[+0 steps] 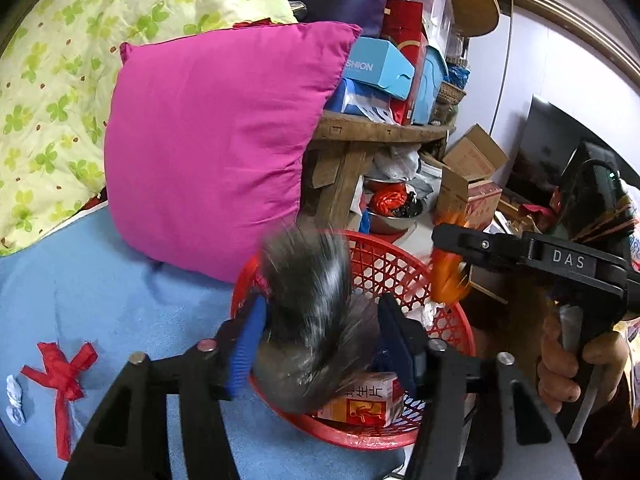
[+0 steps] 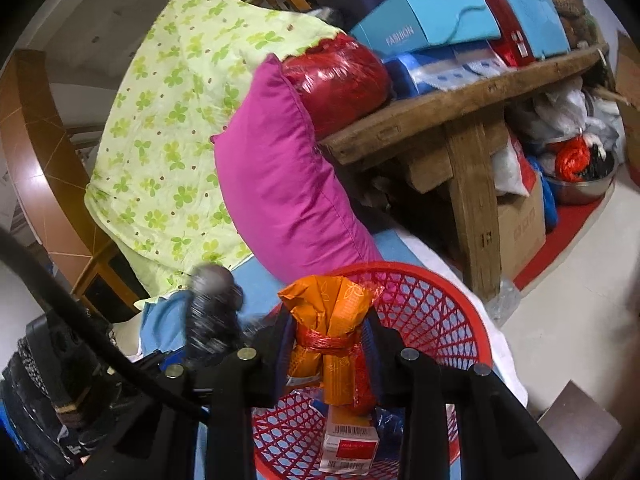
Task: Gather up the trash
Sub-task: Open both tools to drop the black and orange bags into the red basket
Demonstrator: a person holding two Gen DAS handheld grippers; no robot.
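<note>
Your left tongs (image 1: pixel 316 344) grip a blurred grey wad (image 1: pixel 312 320) | right tongs (image 2: pixel 330 354) clamp an orange wrapper (image 2: pixel 332 320) | red basket (image 2: pixel 440 308) at 6 o'clock.

Cluttered home, bedroom or storage room – soft bedding up front: a blue blanket (image 1: pixel 100 300), a magenta pillow (image 1: pixel 216 144) and a clover-print quilt (image 1: pixel 52 80) piled behind it. A rough wooden bench (image 2: pixel 460 108) is stacked with retail boxes (image 2: pixel 432 16) and a red bag (image 2: pixel 340 76); under it sit cardboard boxes (image 2: pixel 520 224), plastic bags (image 2: pixel 568 112) and a steel bowl (image 2: pixel 584 188) on a tiled floor (image 2: pixel 568 280). A red basket (image 2: pixel 432 312) rests on the blanket – household junk everywhere, nothing lab-like or commercial.
</note>
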